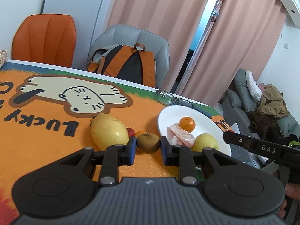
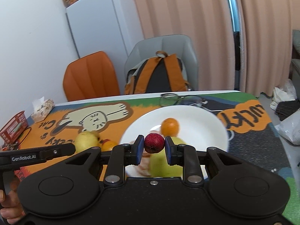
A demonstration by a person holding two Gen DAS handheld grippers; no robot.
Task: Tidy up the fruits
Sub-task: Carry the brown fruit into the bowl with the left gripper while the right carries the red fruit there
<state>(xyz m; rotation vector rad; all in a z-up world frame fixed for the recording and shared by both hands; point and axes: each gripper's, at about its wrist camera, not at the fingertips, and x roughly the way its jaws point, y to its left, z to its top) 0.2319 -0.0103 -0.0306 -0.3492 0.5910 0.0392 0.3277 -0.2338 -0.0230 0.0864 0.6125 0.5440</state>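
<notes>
My left gripper point(image 1: 148, 148) is shut on a round brown fruit point(image 1: 148, 142), held just above the orange mat. Behind it lie a large yellow fruit point(image 1: 108, 131), a small red fruit point(image 1: 130, 131) and an orange one point(image 1: 140, 132). The white plate point(image 1: 202, 116) holds an orange point(image 1: 187, 124), peeled citrus segments point(image 1: 181, 138) and a yellow-green fruit point(image 1: 205, 142). My right gripper point(image 2: 154, 146) is shut on a small red fruit point(image 2: 154, 143), above the near part of the plate point(image 2: 196, 116). Below it show the green fruit point(image 2: 165, 163) and the orange point(image 2: 169, 126).
Eyeglasses point(image 2: 180, 99) lie just behind the plate. A tissue pack point(image 2: 42, 108) and a red basket point(image 2: 13, 127) sit at the table's far left. Beyond the table stand an orange chair point(image 1: 45, 39) and a grey chair carrying a backpack point(image 1: 129, 63).
</notes>
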